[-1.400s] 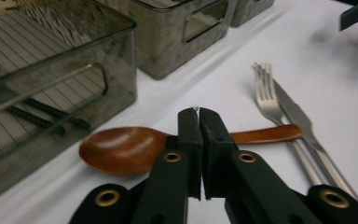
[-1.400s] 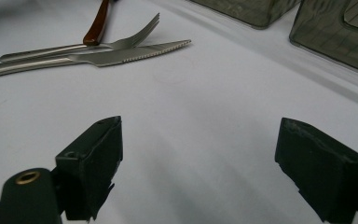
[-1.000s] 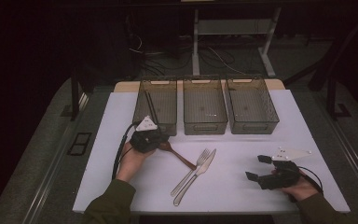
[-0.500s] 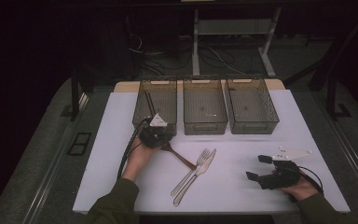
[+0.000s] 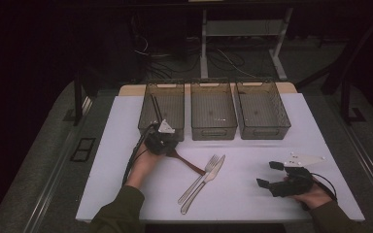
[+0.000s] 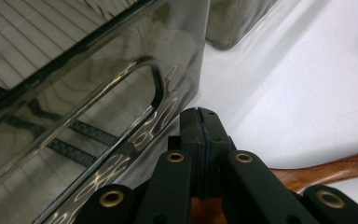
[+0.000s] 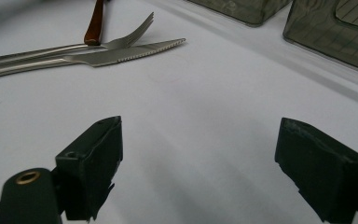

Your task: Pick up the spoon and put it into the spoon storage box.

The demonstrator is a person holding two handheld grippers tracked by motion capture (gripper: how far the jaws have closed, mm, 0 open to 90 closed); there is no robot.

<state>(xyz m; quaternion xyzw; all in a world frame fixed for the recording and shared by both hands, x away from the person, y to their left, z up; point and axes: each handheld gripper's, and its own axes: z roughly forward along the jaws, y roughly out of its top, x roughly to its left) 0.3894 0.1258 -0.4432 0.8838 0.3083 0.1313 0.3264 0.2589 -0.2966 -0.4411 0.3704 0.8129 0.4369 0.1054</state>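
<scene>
We see three smoky see-through bins in a row at the far side of the white table [image 5: 126, 145]; the left bin [image 5: 148, 112] holds dark stick-like things leaning against its near left wall, and through its wall in the left gripper view [image 6: 74, 116] we make out dark ribbed strips, though what they are we cannot tell; the middle bin [image 5: 212, 109] and the right bin [image 5: 262, 108] show only their ribbed floors; we can read no label or writing on any of them.

The left gripper [image 5: 161, 141] sits just in front of the left bin, its jaws pressed together; the wooden-handled utensil [image 5: 187, 162] lies on the table, one end under the gripper, and in the left gripper view its handle [image 6: 331, 172] runs beneath the jaws; whether they pinch it we cannot tell; its far end touches the fork [image 5: 199, 178], which lies beside the knife [image 5: 205, 183] mid-table.

The right gripper [image 5: 272, 175] rests near the right front edge, jaws wide apart over bare table.
</scene>
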